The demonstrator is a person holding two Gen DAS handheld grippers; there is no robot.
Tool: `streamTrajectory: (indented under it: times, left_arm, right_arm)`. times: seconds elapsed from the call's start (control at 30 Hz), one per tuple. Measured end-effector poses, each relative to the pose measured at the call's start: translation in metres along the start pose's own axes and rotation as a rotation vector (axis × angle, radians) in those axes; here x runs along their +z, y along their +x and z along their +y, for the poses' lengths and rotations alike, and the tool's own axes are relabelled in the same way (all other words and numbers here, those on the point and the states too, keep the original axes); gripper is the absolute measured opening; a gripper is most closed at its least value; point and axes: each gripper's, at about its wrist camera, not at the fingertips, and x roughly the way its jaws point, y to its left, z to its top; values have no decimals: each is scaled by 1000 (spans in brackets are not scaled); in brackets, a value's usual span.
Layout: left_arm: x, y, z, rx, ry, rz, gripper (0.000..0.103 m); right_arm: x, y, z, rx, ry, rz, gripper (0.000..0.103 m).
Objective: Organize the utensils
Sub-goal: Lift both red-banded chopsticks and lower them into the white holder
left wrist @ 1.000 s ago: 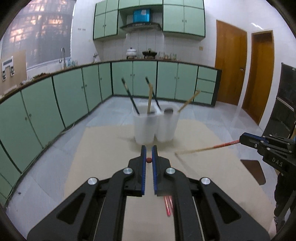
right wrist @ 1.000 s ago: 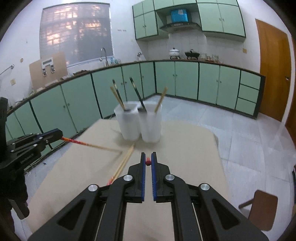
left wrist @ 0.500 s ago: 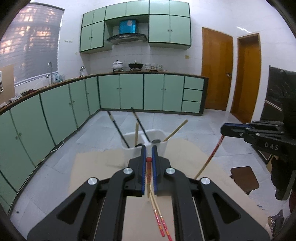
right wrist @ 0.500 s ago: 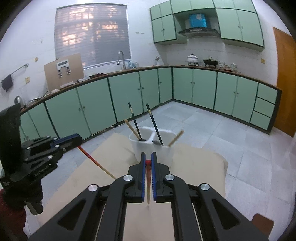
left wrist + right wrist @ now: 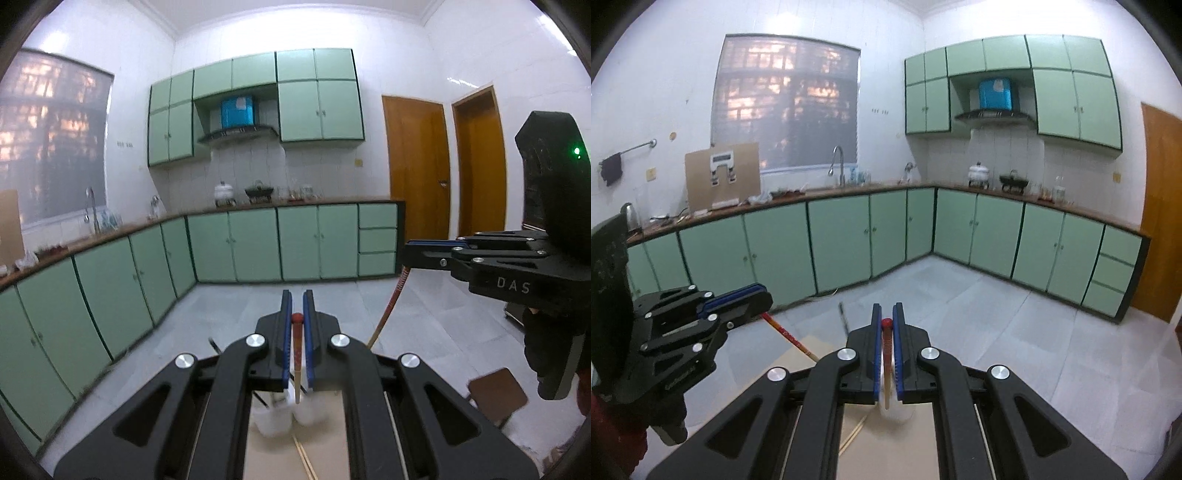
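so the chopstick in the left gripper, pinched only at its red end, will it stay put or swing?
The chopstick is probably stiff: it hangs straight below the left gripper. Looks thin and light, so little pull on the grip. Held only near its red end, it may pivot or swing between the pads; the white cups below leave a narrow target.

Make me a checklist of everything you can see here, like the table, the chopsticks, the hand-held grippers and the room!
Surface: tan table, mostly hidden.
Job's things: white holder cups below; loose chopsticks on the table.
Clutter: nothing seen.
Grippers: left hand-held gripper shut on a red-topped chopstick; right hand-held gripper shut on another chopstick; both chopsticks hang tip-down.
Cables: nothing seen.
Surroundings: green cabinets, window, brown doors, brown stool.
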Motion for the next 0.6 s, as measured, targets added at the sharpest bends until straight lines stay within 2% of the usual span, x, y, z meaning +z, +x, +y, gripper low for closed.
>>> streamTrajectory:
  times: [0.2, 0.37, 0.6]
  left_arm:
    - [5, 41, 14, 47, -24, -12, 5]
    - [-14, 83, 31, 55, -69, 69, 5]
    - [-40, 116, 53, 57, -102, 164, 5]
  right_arm:
    - [18, 41, -12, -45, 6, -21, 6]
    - [0, 92, -25, -56, 37, 43, 6]
    - [-27, 135, -35, -65, 53, 113, 6]
